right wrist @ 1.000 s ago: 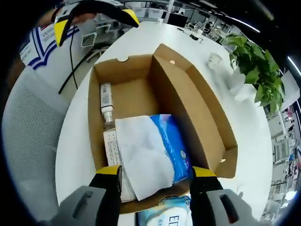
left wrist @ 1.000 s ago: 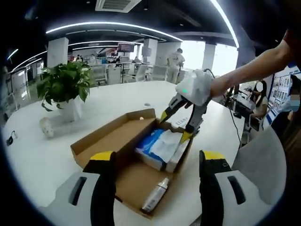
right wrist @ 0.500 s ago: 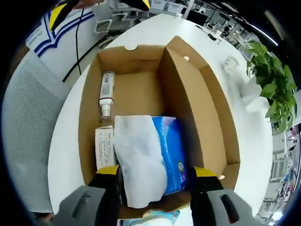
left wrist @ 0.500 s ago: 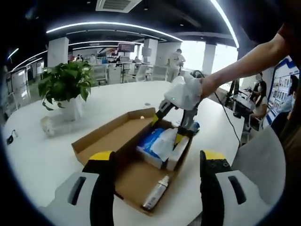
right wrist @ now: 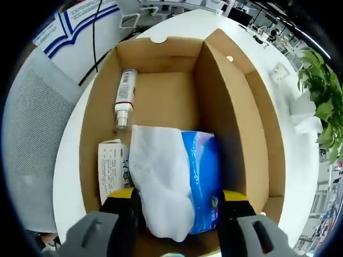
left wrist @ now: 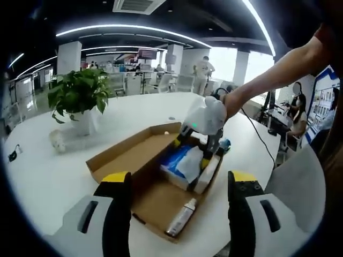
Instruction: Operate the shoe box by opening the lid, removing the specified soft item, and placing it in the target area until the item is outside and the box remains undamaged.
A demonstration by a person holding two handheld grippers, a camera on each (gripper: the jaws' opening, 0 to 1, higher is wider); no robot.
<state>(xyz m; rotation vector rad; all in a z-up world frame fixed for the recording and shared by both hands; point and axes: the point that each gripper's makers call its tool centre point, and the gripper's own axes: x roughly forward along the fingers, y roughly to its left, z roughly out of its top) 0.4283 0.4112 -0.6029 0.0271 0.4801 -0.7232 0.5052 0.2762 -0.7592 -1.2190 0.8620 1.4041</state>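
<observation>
Your right claw (left wrist: 195,155) has come lower into the open shoe box (left wrist: 128,152) than it was a second ago; in the right gripper view the box floor now looms larger and the white tissue sheet (right wrist: 161,187) reaches down between your jaws. That sheet sticks out of the blue tissue pack (right wrist: 206,182), which lies in the end of the box nearest the right claw (right wrist: 177,227), against the inner cardboard wall. The right jaws stand spread on either side of the sheet and pack, not yet pinched on them. Beside the pack lies a small white carton (right wrist: 111,168), and farther along the box floor a spray bottle (right wrist: 124,104). Your left claw (left wrist: 177,203) hangs open, held back from the box above the white tabletop (left wrist: 48,182), where a potted plant (left wrist: 80,99) stands to the far left.
</observation>
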